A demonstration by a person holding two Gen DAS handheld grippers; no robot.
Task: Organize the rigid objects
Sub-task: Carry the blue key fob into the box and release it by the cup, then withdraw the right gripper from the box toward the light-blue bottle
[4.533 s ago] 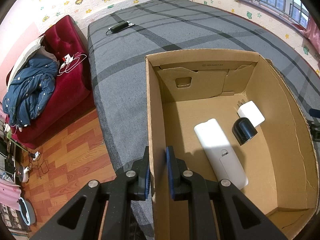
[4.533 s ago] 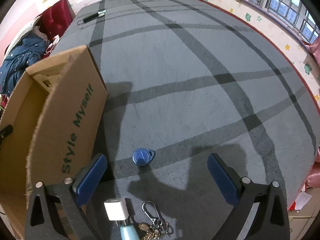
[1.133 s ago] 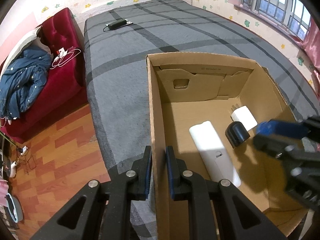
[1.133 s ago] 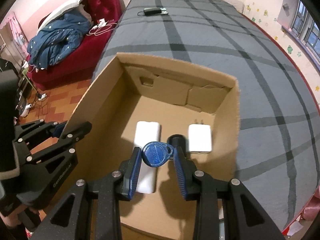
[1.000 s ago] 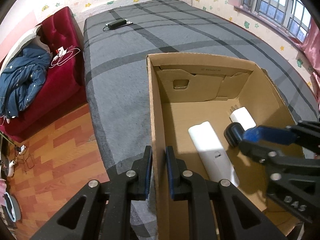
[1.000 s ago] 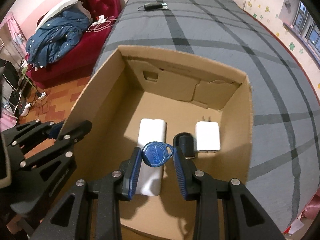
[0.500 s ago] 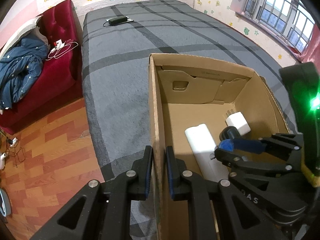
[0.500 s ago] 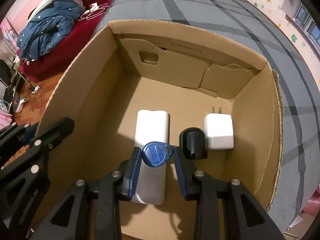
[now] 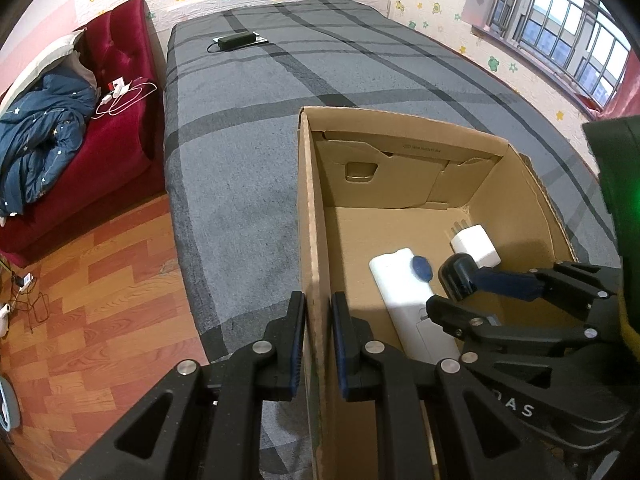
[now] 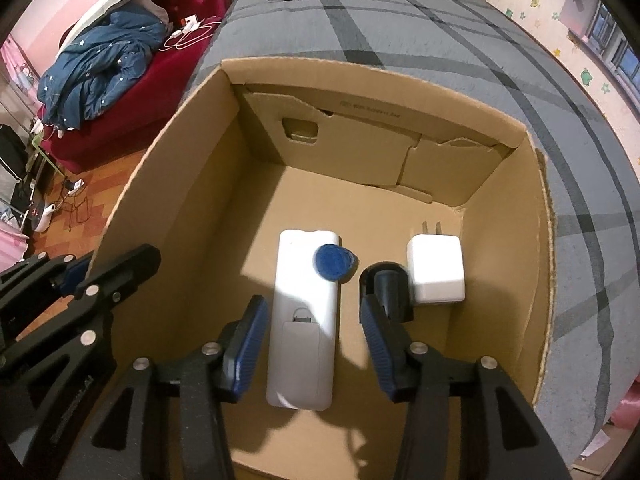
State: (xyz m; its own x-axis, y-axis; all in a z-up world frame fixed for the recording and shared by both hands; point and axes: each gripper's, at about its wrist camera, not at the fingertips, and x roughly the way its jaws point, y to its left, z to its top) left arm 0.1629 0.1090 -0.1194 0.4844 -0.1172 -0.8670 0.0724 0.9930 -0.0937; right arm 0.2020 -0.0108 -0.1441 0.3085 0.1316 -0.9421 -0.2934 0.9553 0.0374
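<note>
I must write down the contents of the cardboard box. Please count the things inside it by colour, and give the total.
White: 2, the remote control and the charger plug
Blue: 1, the key fob
Black: 1, the small cylinder
Total: 4

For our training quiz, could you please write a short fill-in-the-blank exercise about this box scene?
1. The left gripper is clamped on the ___ of the cardboard box.
2. The blue key fob is no longer between the pads of the ___ gripper.
3. The charger in the box is ___ in colour.

Missing words: wall; right; white
</note>
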